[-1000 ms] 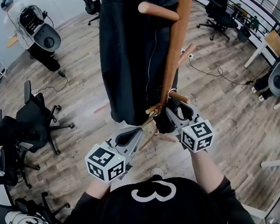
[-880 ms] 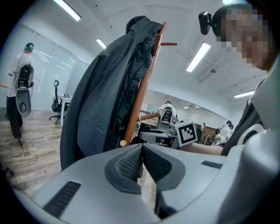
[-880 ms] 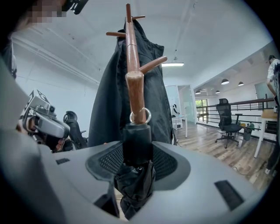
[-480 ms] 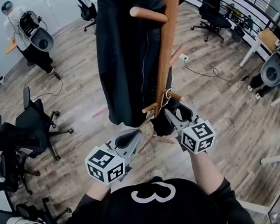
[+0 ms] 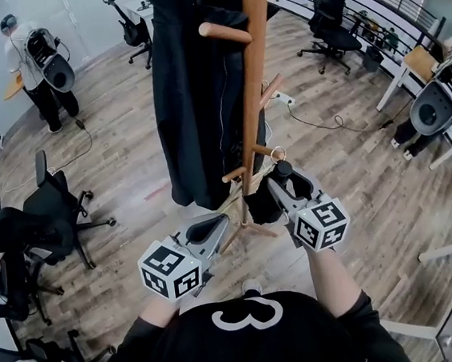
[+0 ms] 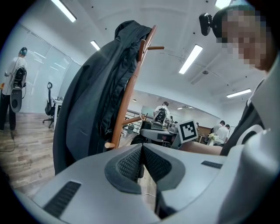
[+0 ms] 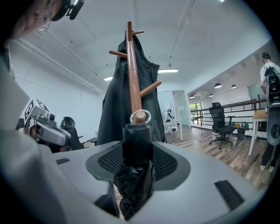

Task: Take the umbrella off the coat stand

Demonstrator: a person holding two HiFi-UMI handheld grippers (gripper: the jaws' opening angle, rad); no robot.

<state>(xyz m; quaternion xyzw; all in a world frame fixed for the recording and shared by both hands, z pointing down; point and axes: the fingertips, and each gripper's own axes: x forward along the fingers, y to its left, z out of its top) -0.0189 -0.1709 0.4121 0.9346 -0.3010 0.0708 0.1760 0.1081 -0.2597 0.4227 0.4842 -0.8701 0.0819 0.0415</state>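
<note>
A wooden coat stand [image 5: 252,77] rises just ahead of me, with a black coat [image 5: 193,99] draped on its left side. My right gripper [image 5: 282,180] is shut on the black folded umbrella [image 5: 265,202] just below its handle. In the right gripper view the umbrella [image 7: 135,183] stands between the pads, and its metal ring [image 7: 140,117] circles the tip of a low peg on the coat stand [image 7: 131,74]. My left gripper [image 5: 223,218] hovers shut and empty at the stand's lower left. In its own view the left gripper [image 6: 142,162] faces the coat [image 6: 83,113].
Black office chairs [image 5: 60,206] stand on the wood floor at the left, and another chair [image 5: 329,17] at the back right. A person [image 5: 33,68] with gear on the back stands far left. Desks and a railing [image 5: 408,4] line the right side.
The head view has lifted and pulled back a little, so more of the stand shows. Both grippers keep nearly the same places, the right still shut on the umbrella.
</note>
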